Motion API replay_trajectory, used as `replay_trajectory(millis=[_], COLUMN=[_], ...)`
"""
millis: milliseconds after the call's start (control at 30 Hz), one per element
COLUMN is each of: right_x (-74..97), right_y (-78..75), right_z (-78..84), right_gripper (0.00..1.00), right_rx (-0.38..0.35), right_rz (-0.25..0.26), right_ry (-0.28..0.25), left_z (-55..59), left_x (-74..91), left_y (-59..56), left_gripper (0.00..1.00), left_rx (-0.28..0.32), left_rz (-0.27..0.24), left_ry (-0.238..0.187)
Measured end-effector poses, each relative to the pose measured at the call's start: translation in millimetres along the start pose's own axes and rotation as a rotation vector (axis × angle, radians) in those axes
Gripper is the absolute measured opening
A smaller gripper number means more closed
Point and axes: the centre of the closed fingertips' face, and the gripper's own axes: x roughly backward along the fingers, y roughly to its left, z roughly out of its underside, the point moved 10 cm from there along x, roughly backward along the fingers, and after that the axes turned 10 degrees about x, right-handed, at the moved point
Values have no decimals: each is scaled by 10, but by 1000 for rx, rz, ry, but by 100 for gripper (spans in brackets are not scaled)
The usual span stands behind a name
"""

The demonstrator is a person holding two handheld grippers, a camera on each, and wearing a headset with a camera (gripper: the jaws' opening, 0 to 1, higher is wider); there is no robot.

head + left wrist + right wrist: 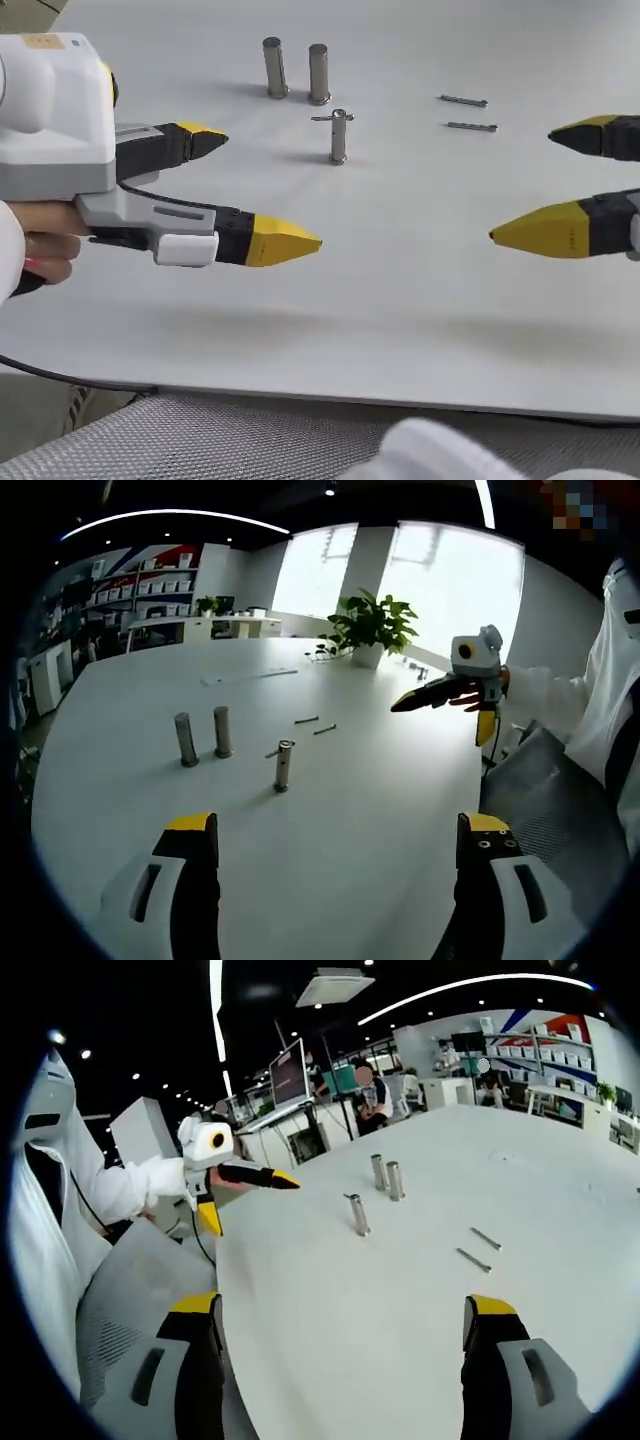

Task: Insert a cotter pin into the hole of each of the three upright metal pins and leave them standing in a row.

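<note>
Beyond the white surface [350, 820], through the left gripper view: a lit room with bright windows [440, 580], shelves [150, 580] at left, a potted plant [372, 630] at the far end and a white sleeve [550, 690] at right. Through the right gripper view, the other side of the room: a monitor [290, 1075], a seated person [380, 1105] at a far desk, and a white-clad person [50, 1200] close at left. Looking down in the head view: the surface close up, with grey mesh [200, 440] below its near edge.

At left in that view, left gripper [272, 190] in a hand [45, 235], yellow-tipped fingers spread wide, holding nothing, pointing right. At right, right gripper [520, 185], fingers just as wide and empty, pointing left. Each raised above the surface in the other's gripper view.

Toward the far side, between the two: left bare pin [273, 68] and right bare pin [318, 73], side by side, just apart, both upright with long axes vertical. Nearer, standing alone and also upright, third pin [339, 137], with a fitted cotter pin [330, 117] through its head, level, crosswise to the pin, sticking out more to the left.

Right of these and well apart, flat on the surface: far loose cotter pin [463, 100] and near loose cotter pin [471, 126], roughly parallel, long axes running left to right.
</note>
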Motion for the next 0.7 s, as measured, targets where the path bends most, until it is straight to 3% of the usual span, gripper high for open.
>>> replay_trajectory(millis=[267,433,700], right_x=[21,44,80], right_y=[41,65,99], right_z=[49,80,118], right_gripper=[98,98,98], right_rx=[-24,-43,-69], right_rz=[30,42,61], right_ry=[-4,-10,-14], left_z=[4,-63,-389], left_x=[28,36,14], left_y=[41,64,342], left_gripper=[99,99,96], left_rx=[3,-20,-77], left_rz=[-12,-32,-93], left_ry=[-8,-27,-96])
